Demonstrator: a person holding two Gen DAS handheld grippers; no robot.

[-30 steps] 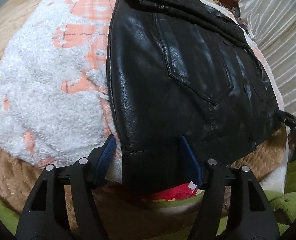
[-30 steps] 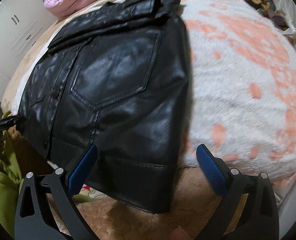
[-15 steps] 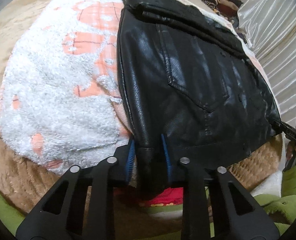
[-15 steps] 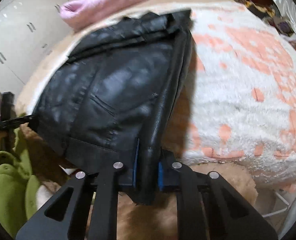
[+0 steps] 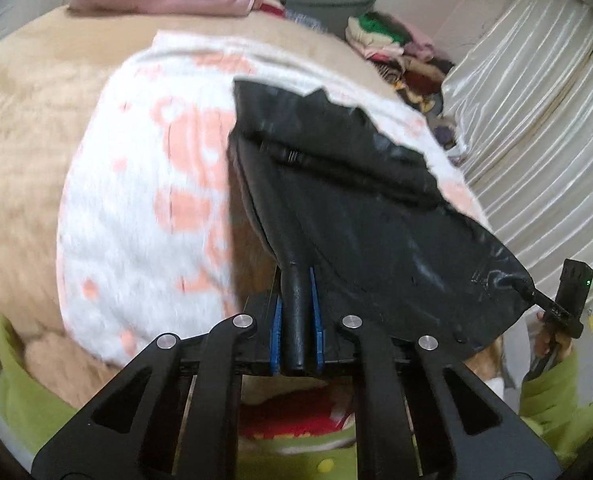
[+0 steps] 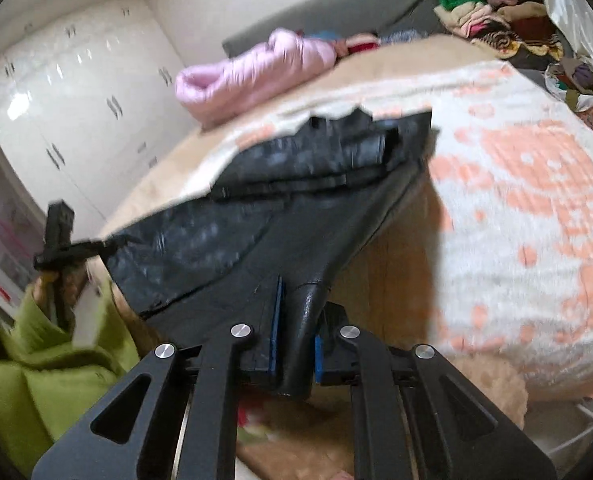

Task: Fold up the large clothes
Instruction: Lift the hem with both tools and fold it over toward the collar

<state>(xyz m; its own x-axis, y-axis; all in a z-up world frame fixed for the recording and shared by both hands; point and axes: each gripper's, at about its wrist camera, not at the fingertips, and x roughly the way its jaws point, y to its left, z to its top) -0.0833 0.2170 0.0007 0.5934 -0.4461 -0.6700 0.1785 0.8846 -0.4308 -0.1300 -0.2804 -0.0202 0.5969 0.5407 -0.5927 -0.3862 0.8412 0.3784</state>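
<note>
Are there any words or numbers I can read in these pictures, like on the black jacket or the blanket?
None can be read.
Black jacket: no label or writing shows.
White and orange blanket: only blurred orange shapes, no letters.
Red cloth under the left gripper: yellow marks, too blurred to read.
Right gripper: no writing.

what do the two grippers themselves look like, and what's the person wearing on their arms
Both the left gripper and right gripper are matte black, with cut-out triangular linkage arms, round silver pivot pins and blue textured pads on the fingers. No cables show. The sleeves are fuzzy lime green.
</note>
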